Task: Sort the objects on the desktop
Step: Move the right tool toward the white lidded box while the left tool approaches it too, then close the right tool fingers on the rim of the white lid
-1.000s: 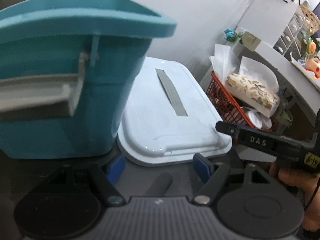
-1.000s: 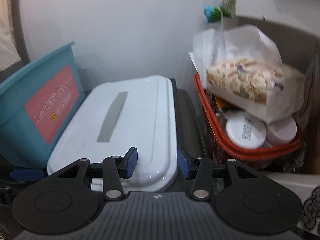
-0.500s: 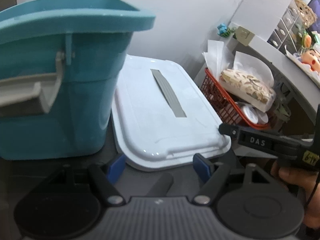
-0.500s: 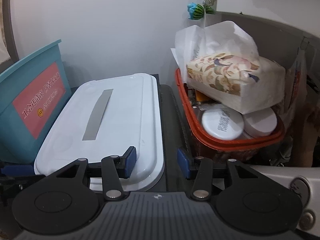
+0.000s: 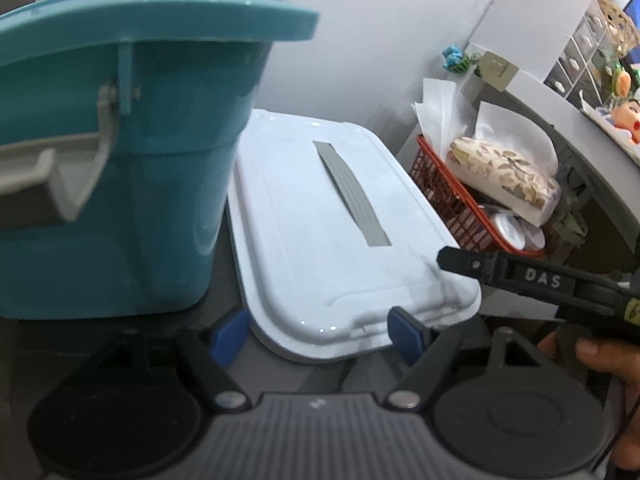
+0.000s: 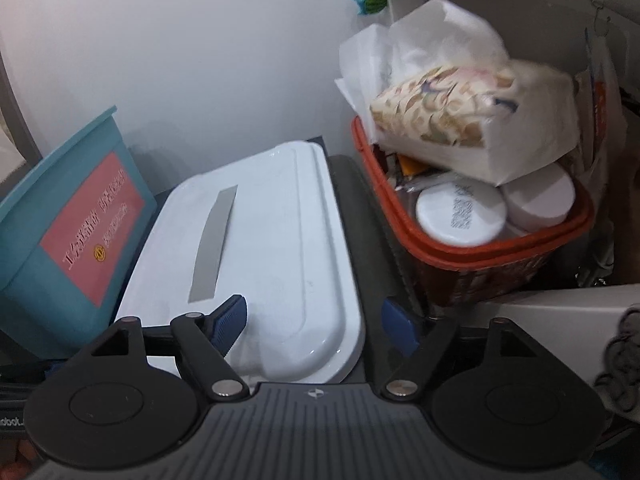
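Note:
A white lidded storage box (image 5: 320,236) with a grey strip lies between a teal bin (image 5: 120,148) and a red basket (image 5: 448,196). My left gripper (image 5: 320,330) is open and empty at the box's near edge. My right gripper (image 6: 314,326) is open and empty over the box's (image 6: 264,248) near right corner, beside the red basket (image 6: 472,256). The basket holds a floral tissue pack (image 6: 472,116) and white jars (image 6: 460,212). The right gripper's body (image 5: 540,280) shows at the right of the left wrist view.
The teal bin (image 6: 60,232) with a pink label stands left of the box. A white wall is behind. A grey shelf (image 5: 560,108) with small drawers (image 5: 580,56) and toys rises to the right. The dark tabletop (image 6: 368,232) shows between box and basket.
Both grippers have moved closer to the white box, and the right gripper has opened wider. Nothing has been taken hold of.

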